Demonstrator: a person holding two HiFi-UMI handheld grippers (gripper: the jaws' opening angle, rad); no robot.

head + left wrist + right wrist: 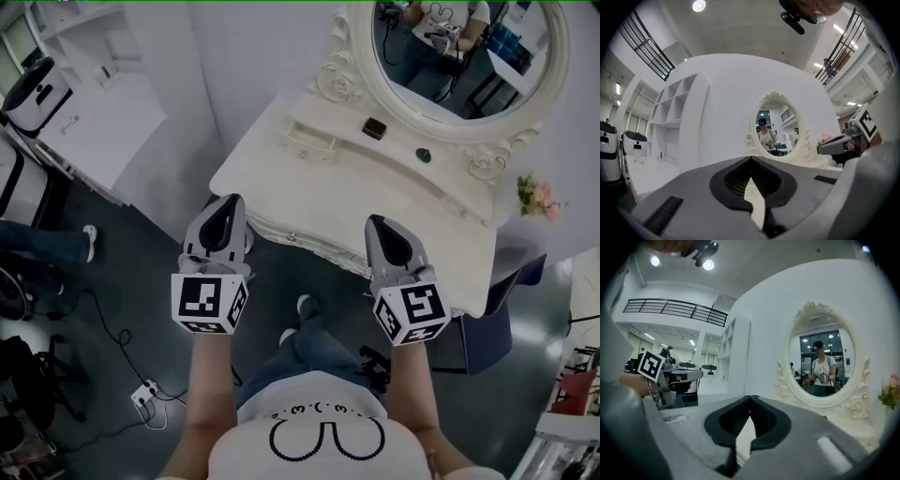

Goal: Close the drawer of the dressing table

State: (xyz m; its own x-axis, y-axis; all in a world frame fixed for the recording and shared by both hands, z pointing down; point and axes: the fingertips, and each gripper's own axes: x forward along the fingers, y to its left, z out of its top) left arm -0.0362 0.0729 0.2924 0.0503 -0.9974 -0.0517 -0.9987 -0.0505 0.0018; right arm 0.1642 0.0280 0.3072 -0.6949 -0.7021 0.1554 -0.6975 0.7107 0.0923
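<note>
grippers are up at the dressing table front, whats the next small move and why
Probably ease both forward against the drawer front. The left gripper and right gripper are shut, one either side of it, at the dressing table edge; contact isn't clear.

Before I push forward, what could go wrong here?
1. The shut left gripper and right gripper are close to the table's carved front; a tip could slip off it instead of pushing squarely.
2. A hard shove could jolt the dark box and green item on top.
3. A cable and power strip lie on the floor at left; a step there could snag them.
</note>
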